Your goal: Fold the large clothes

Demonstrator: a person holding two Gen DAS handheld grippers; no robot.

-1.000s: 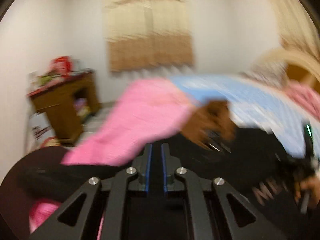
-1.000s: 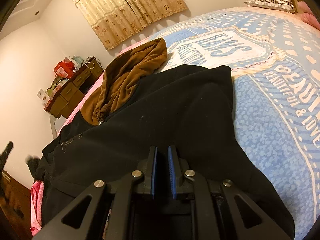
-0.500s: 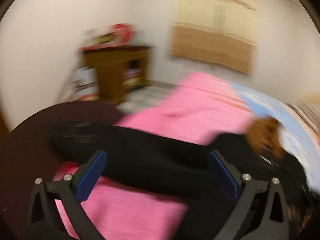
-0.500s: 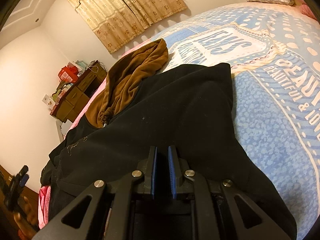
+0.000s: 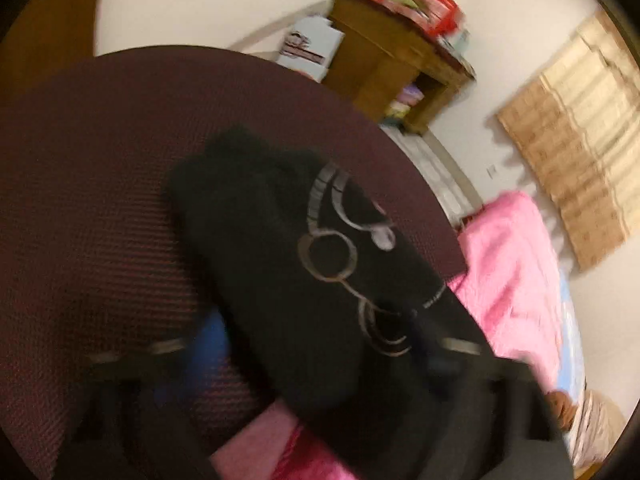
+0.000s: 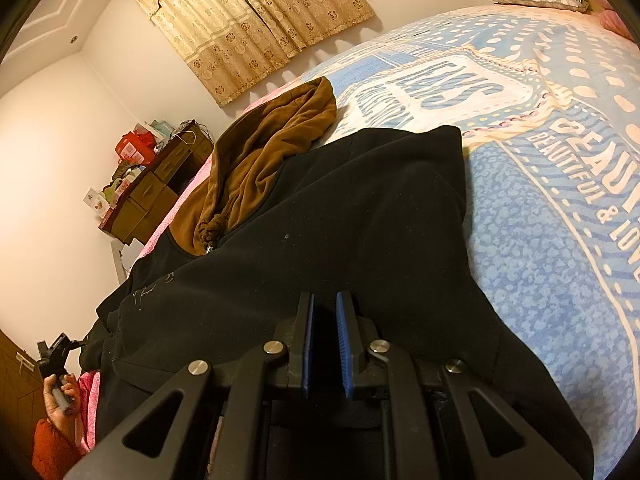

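The black hoodie [image 6: 360,220] lies spread across the blue printed bedspread [image 6: 560,220], its near edge caught between the 2 blue pads of the right gripper [image 6: 324,344], which are clenched on the fabric with only a narrow gap between them. Its sleeve [image 5: 304,264] runs off the bed's end and drapes over a maroon chair back [image 5: 88,200], passing between the widely parted fingers of the left gripper [image 5: 320,344]; these are released, with 1 blue pad [image 5: 208,344] showing to the sleeve's left and the other finger half hidden by cloth on its right. Whether either finger touches the sleeve cannot be told through the blur.

Compared with 0.5 s ago, the left camera has swung down and tilted, so the sleeve now fills the middle of the view and the wooden desk [image 5: 400,64] sits at the top; 1.0 s ago those fingers were nearly together. The right view has barely changed, though the left gripper [image 6: 54,360] (seen at the far lower left, held in a hand) has risen a little.

The hoodie is black with a brown lined hood [image 6: 264,152] lying crumpled at its far end, and the sleeve carries a grey line print [image 5: 340,248] of loops and rings.
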